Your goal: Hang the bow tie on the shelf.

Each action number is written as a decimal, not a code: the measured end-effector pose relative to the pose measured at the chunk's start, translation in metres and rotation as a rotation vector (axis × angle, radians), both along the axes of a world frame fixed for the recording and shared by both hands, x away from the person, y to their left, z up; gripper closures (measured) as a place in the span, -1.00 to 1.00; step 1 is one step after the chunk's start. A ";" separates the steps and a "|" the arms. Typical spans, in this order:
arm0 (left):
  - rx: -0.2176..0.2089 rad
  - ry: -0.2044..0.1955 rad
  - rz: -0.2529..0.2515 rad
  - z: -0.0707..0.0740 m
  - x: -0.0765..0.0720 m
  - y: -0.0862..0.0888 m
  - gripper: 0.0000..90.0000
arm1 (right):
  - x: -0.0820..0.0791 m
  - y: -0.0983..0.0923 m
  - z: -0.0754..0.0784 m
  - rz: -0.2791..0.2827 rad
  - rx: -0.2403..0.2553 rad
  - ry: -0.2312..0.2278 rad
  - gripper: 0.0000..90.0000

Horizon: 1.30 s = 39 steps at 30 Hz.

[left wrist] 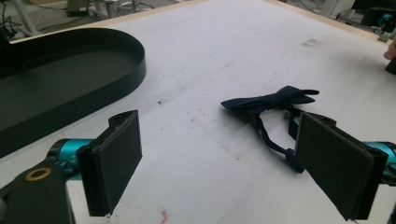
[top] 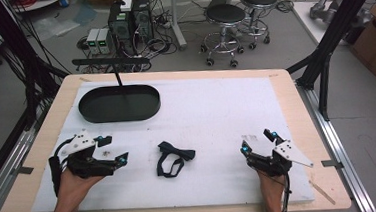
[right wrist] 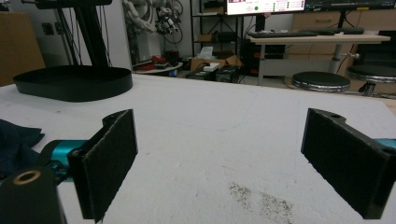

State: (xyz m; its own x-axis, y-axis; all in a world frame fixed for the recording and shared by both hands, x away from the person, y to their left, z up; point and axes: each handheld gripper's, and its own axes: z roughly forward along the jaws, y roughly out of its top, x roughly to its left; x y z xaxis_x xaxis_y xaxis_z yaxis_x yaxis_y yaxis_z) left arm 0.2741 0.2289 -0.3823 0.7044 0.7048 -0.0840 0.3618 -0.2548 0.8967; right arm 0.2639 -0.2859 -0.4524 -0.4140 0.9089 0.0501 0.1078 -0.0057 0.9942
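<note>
Two grippers rest near the front edge of the table (top: pixel 39 161), both with jaws spread wide and nothing between them. Bow tie (top: pixel 175 157) lies flat on the white mat (top: pixel 216 109), between the two hands, its strap looped toward the person.

Key relation: the bow tie sits closer to the left gripper (top: pixel 113 150) than to the right gripper (top: pixel 258 140). From the left gripper it lies off to the right and slightly ahead, near but not touching. In the left gripper view the bow tie (left wrist: pixel 271 100) shows just past the right-hand pad, with the strap running down toward that pad; the bow's long axis runs roughly across the line of the jaws. Whether the strap touches the pad cannot be told.

Right gripper (right wrist: pixel 219 154): the mat ahead of its pads is bare apart from a dark smudge; a scrap of dark cloth shows at the far left edge of its view.

Black oval tray (top: pixel 119 103) stands at the back left of the mat, well apart from the bow tie.

Judgement: left hand is better placed to pick; it would need to swing right and forward so the jaws straddle the bow's knot.
</note>
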 end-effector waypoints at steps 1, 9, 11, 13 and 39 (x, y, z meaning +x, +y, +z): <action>0.005 0.011 -0.004 0.000 0.001 -0.002 -0.66 | 0.000 0.000 0.000 0.000 0.000 0.000 -0.78; 0.072 0.113 -0.053 -0.001 0.007 -0.027 -0.65 | 0.000 -0.001 0.000 0.000 0.006 0.001 -0.78; 0.100 0.136 -0.064 -0.002 0.010 -0.035 -0.65 | 0.000 -0.001 0.000 0.000 0.007 0.001 -0.78; 0.124 0.156 -0.078 -0.004 0.012 -0.043 -0.65 | 0.000 -0.001 0.000 0.001 0.009 0.001 -0.78; 0.245 0.320 -0.101 -0.031 0.036 -0.102 -0.55 | -0.001 -0.002 0.000 -0.001 0.030 -0.001 -0.78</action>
State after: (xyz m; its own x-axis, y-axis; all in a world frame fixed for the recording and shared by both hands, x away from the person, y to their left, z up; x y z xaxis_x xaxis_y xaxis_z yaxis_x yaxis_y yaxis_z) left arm 0.3099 0.1268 -0.4137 0.7367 0.6598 -0.1482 0.5746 -0.4951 0.6518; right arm 0.2632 -0.2880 -0.4527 -0.4135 0.9073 0.0766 0.1070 -0.0351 0.9936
